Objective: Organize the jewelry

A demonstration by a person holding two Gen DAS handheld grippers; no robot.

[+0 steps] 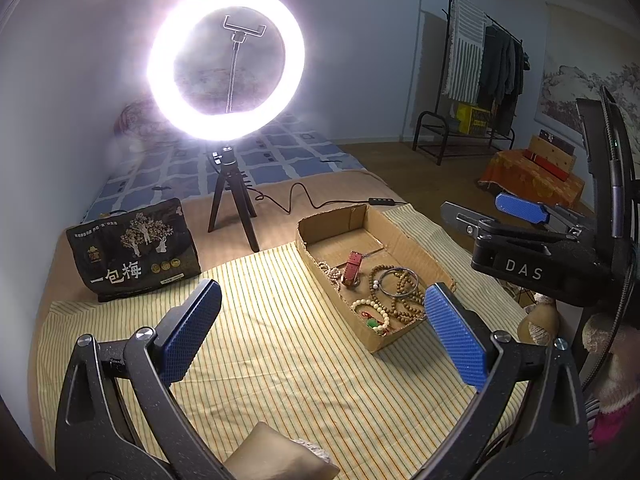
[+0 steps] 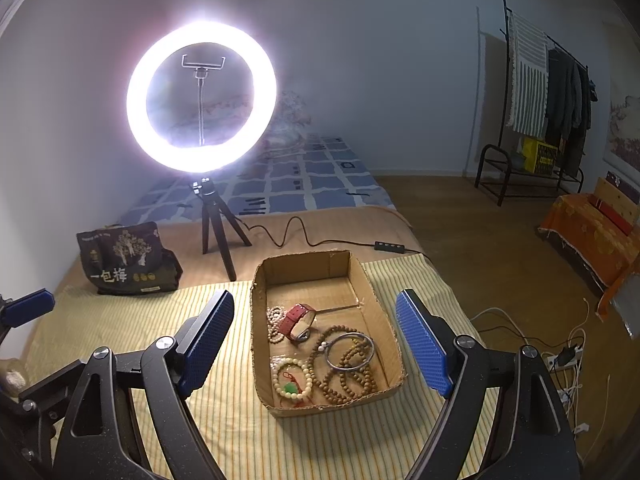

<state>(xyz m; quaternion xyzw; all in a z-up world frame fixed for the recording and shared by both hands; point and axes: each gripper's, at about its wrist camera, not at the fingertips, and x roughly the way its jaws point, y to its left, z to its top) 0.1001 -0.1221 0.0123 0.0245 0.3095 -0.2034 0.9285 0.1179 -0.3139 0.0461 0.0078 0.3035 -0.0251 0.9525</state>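
Note:
An open cardboard box lies on a striped cloth and holds the jewelry. Inside are a red-strapped watch, a metal bangle, long brown wooden bead strings, a white bead bracelet with a green pendant and a small pale bead bracelet. My right gripper hovers over the box, open and holding nothing. My left gripper stands open above the cloth, left of the box, also holding nothing. The watch and bangle show there too.
A lit ring light on a tripod stands behind the box, its cable and controller running right. A black printed bag sits at the left. A clothes rack and an orange-covered bench are at the far right; floor cables lie nearby.

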